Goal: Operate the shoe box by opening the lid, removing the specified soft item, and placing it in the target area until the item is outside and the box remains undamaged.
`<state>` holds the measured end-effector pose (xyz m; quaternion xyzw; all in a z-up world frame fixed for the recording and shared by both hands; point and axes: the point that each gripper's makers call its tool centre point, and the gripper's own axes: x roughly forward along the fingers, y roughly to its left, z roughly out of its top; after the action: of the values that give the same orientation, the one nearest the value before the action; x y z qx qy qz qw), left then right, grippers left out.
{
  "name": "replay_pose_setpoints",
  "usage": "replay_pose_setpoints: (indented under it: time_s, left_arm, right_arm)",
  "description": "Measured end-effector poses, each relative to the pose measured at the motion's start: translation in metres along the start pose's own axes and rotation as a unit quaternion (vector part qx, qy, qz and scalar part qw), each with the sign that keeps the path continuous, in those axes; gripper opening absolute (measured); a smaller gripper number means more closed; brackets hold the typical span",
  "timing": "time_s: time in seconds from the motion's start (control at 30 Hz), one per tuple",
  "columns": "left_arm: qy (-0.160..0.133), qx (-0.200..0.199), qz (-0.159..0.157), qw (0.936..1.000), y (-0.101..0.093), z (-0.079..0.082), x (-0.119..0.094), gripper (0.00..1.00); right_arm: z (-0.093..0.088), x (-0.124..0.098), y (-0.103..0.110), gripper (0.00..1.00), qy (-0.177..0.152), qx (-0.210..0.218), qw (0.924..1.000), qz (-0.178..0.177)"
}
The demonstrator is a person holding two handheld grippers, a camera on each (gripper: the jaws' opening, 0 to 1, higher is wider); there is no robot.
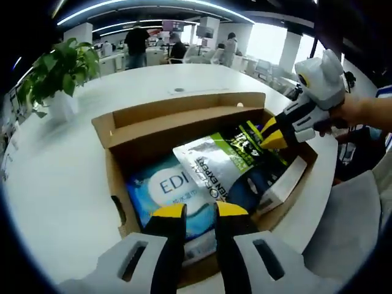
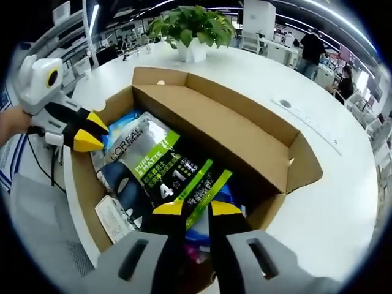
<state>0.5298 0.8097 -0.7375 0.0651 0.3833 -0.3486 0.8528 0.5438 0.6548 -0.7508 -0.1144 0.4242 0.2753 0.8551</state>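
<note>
The brown cardboard shoe box point(image 1: 116, 177) point(image 2: 214, 122) stands on the white table with its lid folded back. Inside lies a silver, green and black L'Oreal pouch point(image 1: 214, 159) point(image 2: 165, 168) over a blue EDI pack point(image 1: 160, 187) point(image 2: 119, 122). My right gripper point(image 1: 274, 133) point(image 2: 196, 209) is shut on one end of the pouch, which tilts up toward it. At the opposite end of the box my left gripper point(image 1: 200, 211) point(image 2: 90, 131) hangs open over the box wall, holding nothing. A white carton point(image 1: 283, 184) point(image 2: 113, 217) lies beside the pouch.
A potted green plant point(image 1: 58, 76) point(image 2: 193, 27) stands on the round white table point(image 1: 55, 184) point(image 2: 343, 202) behind the box. A person's hand point(image 1: 352, 113) holds the right gripper. Several people and desks fill the office beyond.
</note>
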Motion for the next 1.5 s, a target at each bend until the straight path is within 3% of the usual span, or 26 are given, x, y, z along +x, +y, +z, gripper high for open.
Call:
replay_pose_setpoints:
  time_s: [0.2, 0.43, 0.57, 0.73, 0.8, 0.87, 1.5]
  left_arm:
    - [0.01, -0.014, -0.02, 0.9997, -0.006, -0.002, 0.008, 0.14]
    - [0.008, -0.049, -0.042, 0.9978, -0.01, 0.0, 0.015, 0.05]
    - [0.007, -0.059, -0.048, 0.9971, -0.009, -0.002, 0.017, 0.02]
    - [0.001, -0.07, -0.057, 0.9959, -0.013, 0.0, 0.015, 0.0]
    - [-0.001, -0.065, -0.057, 0.9962, -0.014, 0.002, 0.016, 0.0]
    - [-0.001, -0.061, -0.056, 0.9966, -0.016, 0.003, 0.016, 0.0]
    - [-0.029, -0.063, -0.043, 0.9967, -0.013, 0.023, 0.0, 0.0]
  right_arm:
    - [-0.002, 0.001, -0.001, 0.1, 0.002, 0.001, 1.0, 0.001]
    - [-0.003, 0.002, 0.001, 0.1, 0.002, 0.008, 0.9999, 0.007]
    - [-0.003, 0.002, 0.002, 0.09, -0.003, 0.027, 0.9995, 0.013]
    - [0.0, -0.001, 0.004, 0.06, -0.02, 0.081, 0.9962, 0.027]
    - [0.001, -0.002, 0.006, 0.02, -0.028, 0.118, 0.992, 0.035]
    - [0.002, -0.003, 0.006, 0.0, -0.032, 0.128, 0.9906, 0.038]
    - [0.017, -0.025, 0.011, 0.0, -0.067, 0.148, 0.9856, 0.046]
